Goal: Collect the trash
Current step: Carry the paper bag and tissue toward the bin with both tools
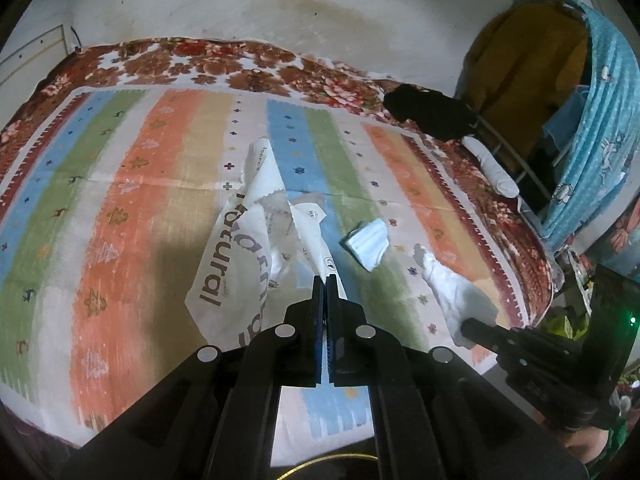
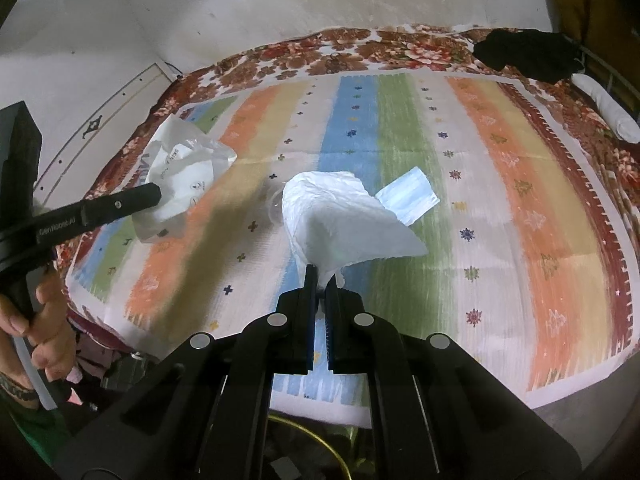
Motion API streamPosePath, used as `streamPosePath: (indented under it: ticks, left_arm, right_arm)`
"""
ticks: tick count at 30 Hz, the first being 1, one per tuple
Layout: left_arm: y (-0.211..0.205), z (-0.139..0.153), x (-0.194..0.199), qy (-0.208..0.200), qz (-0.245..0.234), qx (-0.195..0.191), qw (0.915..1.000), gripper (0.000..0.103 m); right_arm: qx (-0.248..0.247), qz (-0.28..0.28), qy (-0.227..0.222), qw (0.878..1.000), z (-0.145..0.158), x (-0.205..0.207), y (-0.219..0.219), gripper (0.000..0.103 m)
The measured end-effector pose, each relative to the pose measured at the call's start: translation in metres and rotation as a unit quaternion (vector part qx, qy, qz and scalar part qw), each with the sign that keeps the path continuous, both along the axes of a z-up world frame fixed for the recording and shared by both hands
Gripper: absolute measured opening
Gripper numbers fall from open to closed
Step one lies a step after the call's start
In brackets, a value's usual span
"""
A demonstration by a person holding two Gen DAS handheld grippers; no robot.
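nearest in the left wrist view, the left gripper [image 1: 325, 278] has its fingers pressed together on the edge of a printed plastic bag [image 1: 236, 248], pinching the thin film at one point so the rest hangs and drapes off the tips; judging by how it spreads, it is lifted clear of the striped mat [image 1: 120, 208] for most of its length, though the far end may still touch (hard to tell). in the right wrist view, the right gripper [image 2: 316, 280] is likewise clamped on a white crumpled tissue [image 2: 344, 216], caught by a twisted corner, which lets the light paper dangle forward without slipping.

a little further out, one small folded blue-and-white wrapper [image 2: 408, 196] lies flat on the green stripe, touched by neither gripper; it looks like the piece of trash yet to be picked up.

further still, the mat covers a bed with a floral blanket [image 1: 240, 68] showing round its border. at the far right corner sit one black cloth [image 2: 528, 54] and one white rolled bundle [image 2: 608, 114], near each other, probably belongings rather than trash.

count: two grippers, both closed on something; three loose trash pieces in sight (one bag, one tissue, one wrapper), two held and one lying. no bin shows in either view.
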State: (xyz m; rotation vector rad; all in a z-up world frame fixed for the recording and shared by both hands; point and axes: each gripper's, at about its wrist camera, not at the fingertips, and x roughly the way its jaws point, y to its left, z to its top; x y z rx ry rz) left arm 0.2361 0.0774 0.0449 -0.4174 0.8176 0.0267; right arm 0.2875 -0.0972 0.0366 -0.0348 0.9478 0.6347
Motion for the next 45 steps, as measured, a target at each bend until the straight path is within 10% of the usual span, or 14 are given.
streamPosePath:
  ticks: [45]
  left_arm:
    - [-0.073, -0.017, -0.15, -0.016, -0.045, -0.044, 0.9979, 0.001]
  right_arm:
    - [0.012, 0.033, -0.002, 0.999, -0.015, -0.154, -0.037, 0.003]
